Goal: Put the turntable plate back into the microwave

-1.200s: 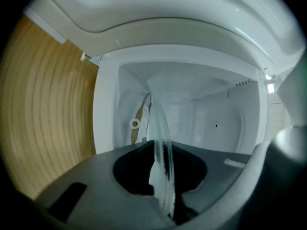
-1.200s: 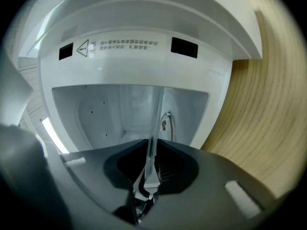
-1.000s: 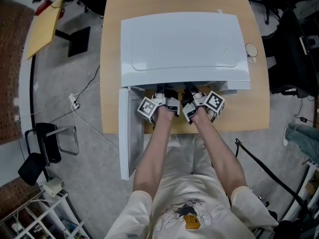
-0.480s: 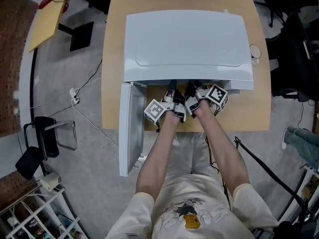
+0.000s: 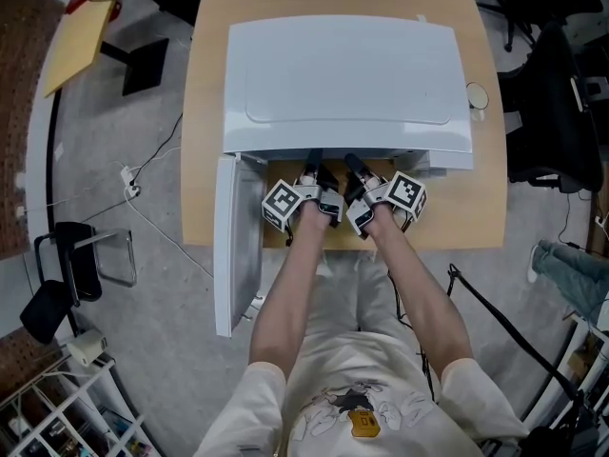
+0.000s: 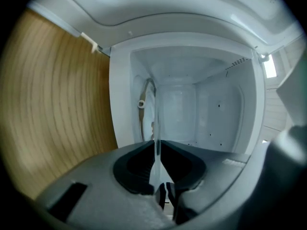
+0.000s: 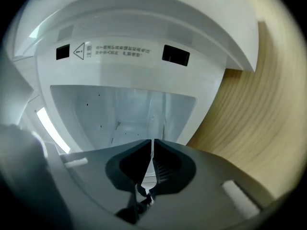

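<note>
The white microwave [image 5: 347, 74] stands on a wooden table [image 5: 476, 208] with its door [image 5: 236, 246] swung open to the left. Both grippers reach side by side into its mouth. The clear glass turntable plate [image 6: 155, 123] shows edge-on as a thin line that runs into the cavity. My left gripper [image 6: 156, 145] has its dark jaws closing on that rim, the pads against the glass. The right gripper view shows the same plate [image 7: 158, 123] between the closing jaws of my right gripper [image 7: 152, 143], which pinch its edge. In the head view the microwave's top hides the plate and the jaw tips.
A ring-shaped part [image 6: 142, 103] sits inside the white cavity. A small round object [image 5: 478, 95] lies on the table at the microwave's right. On the floor at the left are a cable [image 5: 152, 208] and a black chair [image 5: 76, 274]. The person's legs stand close to the table's front edge.
Both hands stay at the microwave's mouth and shift only a little. The door remains open.
</note>
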`<state>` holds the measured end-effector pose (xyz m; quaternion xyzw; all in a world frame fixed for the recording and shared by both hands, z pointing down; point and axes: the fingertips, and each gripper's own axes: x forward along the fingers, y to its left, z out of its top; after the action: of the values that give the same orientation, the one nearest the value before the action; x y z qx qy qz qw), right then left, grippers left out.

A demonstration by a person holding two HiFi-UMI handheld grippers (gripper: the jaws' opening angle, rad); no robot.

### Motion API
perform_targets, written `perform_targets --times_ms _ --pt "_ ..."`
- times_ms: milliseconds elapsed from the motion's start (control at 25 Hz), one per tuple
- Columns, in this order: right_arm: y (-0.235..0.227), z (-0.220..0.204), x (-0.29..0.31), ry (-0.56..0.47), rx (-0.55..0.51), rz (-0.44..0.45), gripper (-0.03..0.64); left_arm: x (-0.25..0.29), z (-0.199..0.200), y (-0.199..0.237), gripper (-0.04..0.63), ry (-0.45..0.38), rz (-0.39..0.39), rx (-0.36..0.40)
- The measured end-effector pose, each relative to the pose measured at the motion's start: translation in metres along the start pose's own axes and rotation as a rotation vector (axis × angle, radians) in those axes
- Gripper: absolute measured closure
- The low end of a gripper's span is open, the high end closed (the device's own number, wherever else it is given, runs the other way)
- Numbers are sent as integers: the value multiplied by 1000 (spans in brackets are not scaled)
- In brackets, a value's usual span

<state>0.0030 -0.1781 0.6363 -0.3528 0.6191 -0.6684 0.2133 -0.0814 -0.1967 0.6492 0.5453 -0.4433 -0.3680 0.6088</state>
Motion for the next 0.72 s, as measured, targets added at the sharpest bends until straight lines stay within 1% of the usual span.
perform_targets --times_ms 200,320,440,560,720 --pt "1 -1 12 49 20 12 597 -5 -7 3 557 23 7 -59" --pt "1 -1 19 70 9 -6 609 -10 -9 5 538 32 12 -78" --pt "0 2 22 59 -11 -22 609 -18 -10 5 534 32 29 -96" --pt "-4 3 22 53 -20 -40 609 -27 -11 2 545 20 24 -107" --pt "-4 4 13 12 -39 -56 607 -29 -8 7 548 2 26 -103"
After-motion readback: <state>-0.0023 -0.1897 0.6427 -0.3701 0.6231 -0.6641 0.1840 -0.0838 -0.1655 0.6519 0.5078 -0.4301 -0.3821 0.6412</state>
